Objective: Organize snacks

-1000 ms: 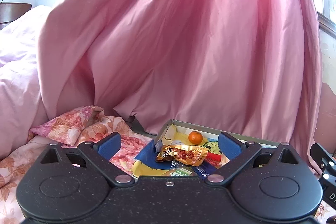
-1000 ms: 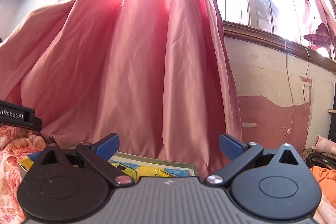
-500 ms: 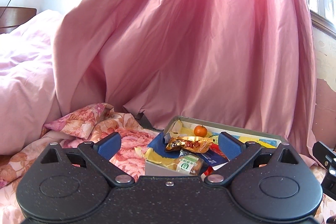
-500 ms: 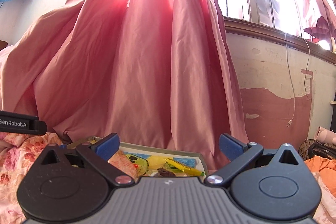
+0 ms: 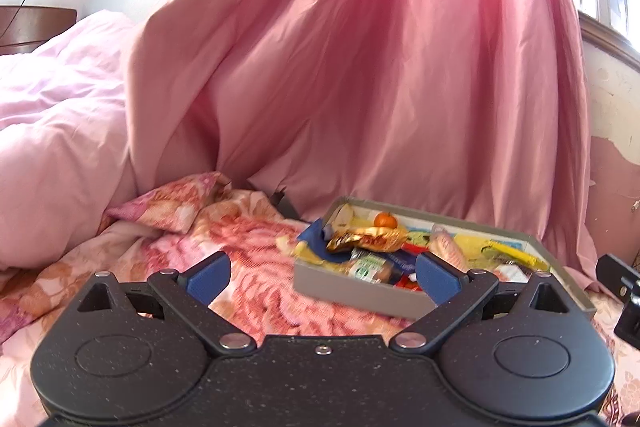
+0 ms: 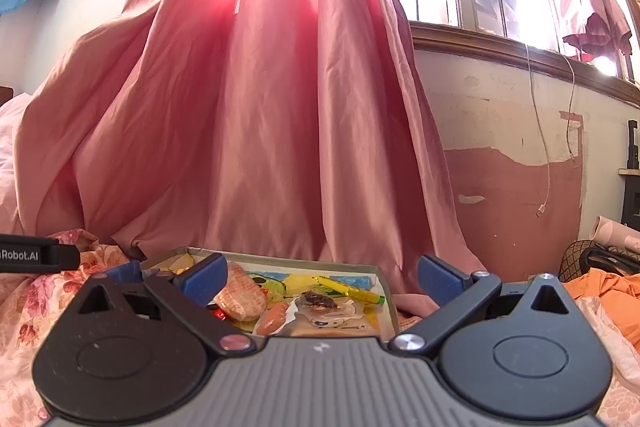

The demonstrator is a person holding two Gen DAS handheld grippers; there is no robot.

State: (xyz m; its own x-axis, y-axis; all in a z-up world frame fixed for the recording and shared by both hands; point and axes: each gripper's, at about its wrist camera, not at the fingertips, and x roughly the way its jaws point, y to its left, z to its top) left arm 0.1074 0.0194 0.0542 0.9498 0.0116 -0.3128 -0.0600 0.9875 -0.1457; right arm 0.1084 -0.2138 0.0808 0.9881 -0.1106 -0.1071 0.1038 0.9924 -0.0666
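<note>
A shallow grey box (image 5: 360,293) of snacks sits on the flowered bedspread. In it lie a gold wrapper (image 5: 366,239), a small orange (image 5: 385,220), a green-labelled pack (image 5: 366,267) and a yellow wrapper (image 5: 516,253). My left gripper (image 5: 322,277) is open and empty, just short of the box's near left corner. In the right wrist view the box (image 6: 390,293) shows a pink-striped pack (image 6: 242,297), an orange sausage-shaped snack (image 6: 272,319) and a clear pack with something dark (image 6: 324,303). My right gripper (image 6: 320,279) is open and empty above the box's near edge.
A pink curtain (image 5: 380,87) hangs right behind the box. A pink duvet (image 5: 52,155) is piled at the left. The peeling wall (image 6: 512,155) with a dangling cable (image 6: 548,163) stands at the right, with orange cloth (image 6: 604,291) below it.
Both grippers have drawn back and tilted down, so more of the box and its snacks shows. Both stay open and empty.
</note>
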